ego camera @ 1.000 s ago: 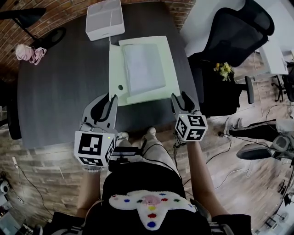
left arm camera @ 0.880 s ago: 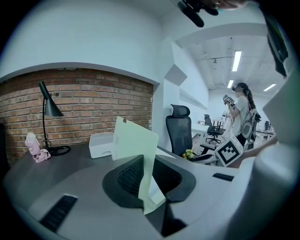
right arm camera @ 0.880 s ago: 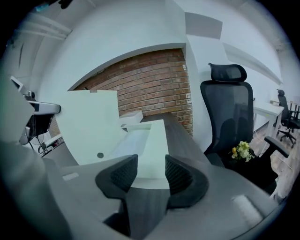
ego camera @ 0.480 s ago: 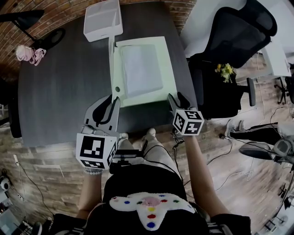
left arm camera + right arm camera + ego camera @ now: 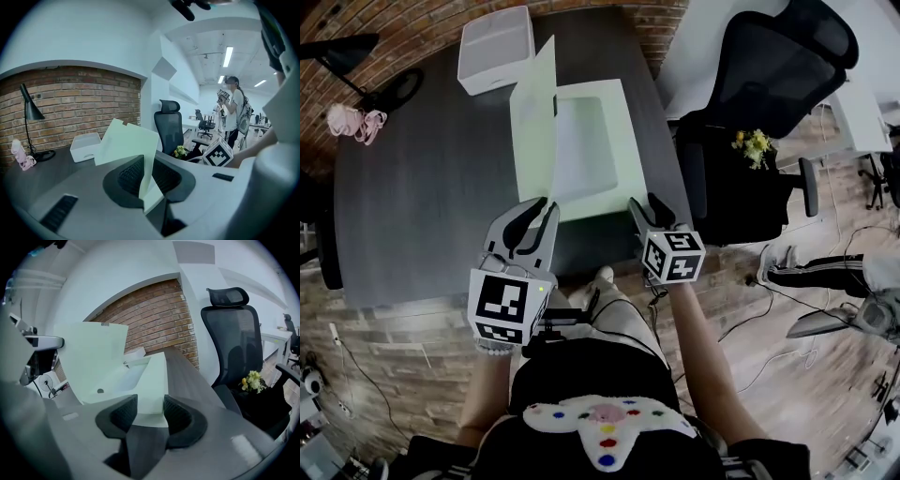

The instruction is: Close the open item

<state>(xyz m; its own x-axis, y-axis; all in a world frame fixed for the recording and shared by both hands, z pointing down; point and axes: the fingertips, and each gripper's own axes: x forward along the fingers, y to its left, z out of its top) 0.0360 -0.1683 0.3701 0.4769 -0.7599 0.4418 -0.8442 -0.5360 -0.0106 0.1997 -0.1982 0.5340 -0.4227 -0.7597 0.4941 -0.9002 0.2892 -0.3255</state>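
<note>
A pale green flat box lies open on the dark table. Its lid stands nearly upright along the box's left side. My left gripper is shut on the lid's near edge; in the left gripper view the thin lid runs up from between the pads of that gripper. My right gripper is open at the box's near right corner. In the right gripper view the box's front edge shows past the parted jaws of the right gripper, which hold nothing.
A white tray sits at the table's far edge behind the box. A black office chair with yellow flowers stands to the right. A pink object and a lamp base are far left. A person stands in the distance.
The lid, lying flat to the left of the box a second ago, has swung up to near upright with my left gripper on it. Both grippers have moved forward toward the box.
</note>
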